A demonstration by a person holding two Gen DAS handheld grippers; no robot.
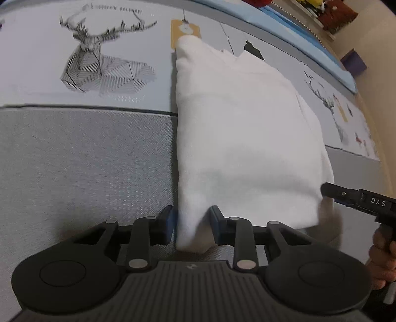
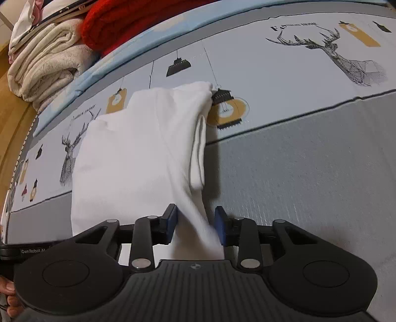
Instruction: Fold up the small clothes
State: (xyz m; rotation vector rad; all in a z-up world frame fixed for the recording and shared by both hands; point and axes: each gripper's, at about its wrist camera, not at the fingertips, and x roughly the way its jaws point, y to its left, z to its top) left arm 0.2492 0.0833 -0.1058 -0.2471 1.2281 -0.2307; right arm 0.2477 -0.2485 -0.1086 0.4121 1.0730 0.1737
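- Your left gripper points steeply down at the near left corner of the white garment. The corner sits between its blue pads, and the cloth bunches up between them — you are grasping that corner.
- Your right gripper has the garment's near right corner between its pads. The left pad is against the cloth; a slim gap seems to show at the right pad, and the fabric there is blurred, so I cannot tell whether you are truly clenched on it.
- The garment lies folded into a long panel on the printed mat, reaching from the grey band nearest you up onto the pale band with the deer head print and the lantern print.
- In the right wrist view a narrow folded strip — perhaps a sleeve — lies along the garment's right edge.
- In the left wrist view your other tool pokes in from the right edge, touching the garment's near right corner, with part of your hand below it.
- Beyond the mat, a stack of cream towels sits beside a red knit, well apart from the garment.
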